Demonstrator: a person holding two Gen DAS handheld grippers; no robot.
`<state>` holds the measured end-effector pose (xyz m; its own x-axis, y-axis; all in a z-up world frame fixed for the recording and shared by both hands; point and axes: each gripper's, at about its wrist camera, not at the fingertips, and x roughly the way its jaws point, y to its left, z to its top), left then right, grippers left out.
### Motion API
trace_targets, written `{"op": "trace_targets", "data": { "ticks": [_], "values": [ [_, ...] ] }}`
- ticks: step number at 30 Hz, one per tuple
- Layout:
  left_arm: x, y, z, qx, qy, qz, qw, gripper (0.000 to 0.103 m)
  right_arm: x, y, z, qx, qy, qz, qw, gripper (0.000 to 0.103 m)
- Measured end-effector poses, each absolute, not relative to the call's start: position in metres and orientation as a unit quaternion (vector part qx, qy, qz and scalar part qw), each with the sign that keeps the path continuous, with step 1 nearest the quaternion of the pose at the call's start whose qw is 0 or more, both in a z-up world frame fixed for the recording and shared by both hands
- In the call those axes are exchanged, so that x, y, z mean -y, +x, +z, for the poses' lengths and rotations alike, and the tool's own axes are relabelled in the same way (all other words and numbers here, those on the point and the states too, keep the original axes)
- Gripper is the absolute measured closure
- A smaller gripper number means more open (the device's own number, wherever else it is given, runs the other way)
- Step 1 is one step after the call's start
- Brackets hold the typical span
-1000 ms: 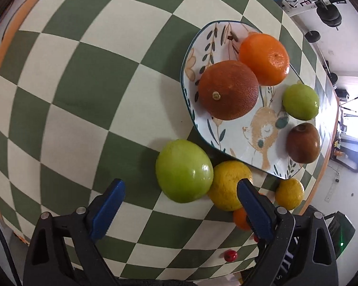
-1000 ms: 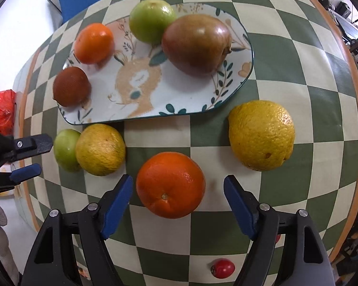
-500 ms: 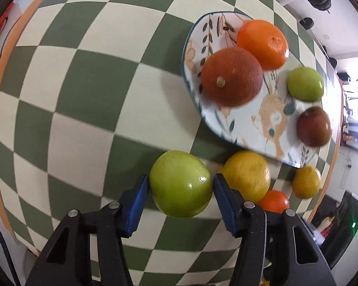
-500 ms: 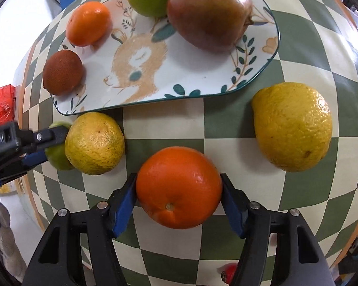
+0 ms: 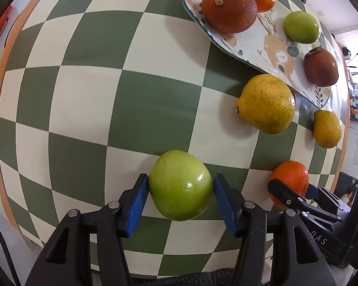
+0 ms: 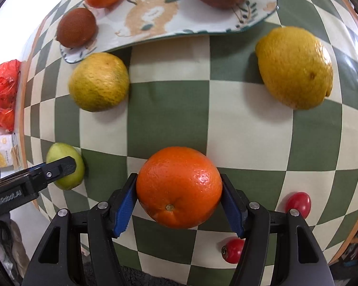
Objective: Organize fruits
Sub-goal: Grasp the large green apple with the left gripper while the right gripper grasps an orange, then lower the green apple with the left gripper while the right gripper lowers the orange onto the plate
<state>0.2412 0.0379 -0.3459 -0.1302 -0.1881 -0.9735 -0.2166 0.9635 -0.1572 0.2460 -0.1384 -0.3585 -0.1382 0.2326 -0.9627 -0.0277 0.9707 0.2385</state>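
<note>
Green fruit (image 5: 181, 188) pinched between left fingers (image 5: 135, 203), orange (image 6: 179, 187) between right fingers (image 6: 124, 205), seemingly lifted.

The bench (image 6: 167, 109) has a cloth of green and cream squares, with an orange band along its edge. A plate (image 6: 202, 23) with a deer and leaves painted on it lies at the far side. Just near of the plate lie two yellow fruits: a round yellow fruit (image 6: 99, 82) on the left, right by the plate's edge, and a big lemon (image 6: 294, 68) on the right, well apart from it. Two small red tomatoes lie at the near right: one tomato (image 6: 298, 203) close to the edge and another tomato (image 6: 232, 250) nearer still.
</note>
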Motion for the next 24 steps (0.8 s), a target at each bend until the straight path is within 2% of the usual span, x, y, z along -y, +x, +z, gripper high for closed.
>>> {"op": "trace_targets", "data": {
  "ticks": [7, 13, 18, 24],
  "values": [
    [-0.031, 0.253, -0.340, -0.748, -0.136, 0.015, 0.650, 0.050, 0.147, 0.249, -0.359, -0.745, 0.057, 0.100, 0.658, 0.035],
    [-0.040, 0.264, -0.282, -0.719, -0.159, -0.007, 0.677, 0.050, 0.136, 0.245, -0.349, -0.736, 0.087, 0.106, 0.663, 0.035],
    [-0.033, 0.316, -0.241, -0.687, -0.185, -0.038, 0.702, 0.050, 0.148, 0.265, -0.308, -0.696, 0.129, 0.112, 0.697, 0.035],
    [-0.020, 0.384, -0.234, -0.681, -0.163, -0.054, 0.712, 0.050, 0.165, 0.322, -0.291, -0.662, 0.177, 0.102, 0.721, 0.035]
  ]
}}
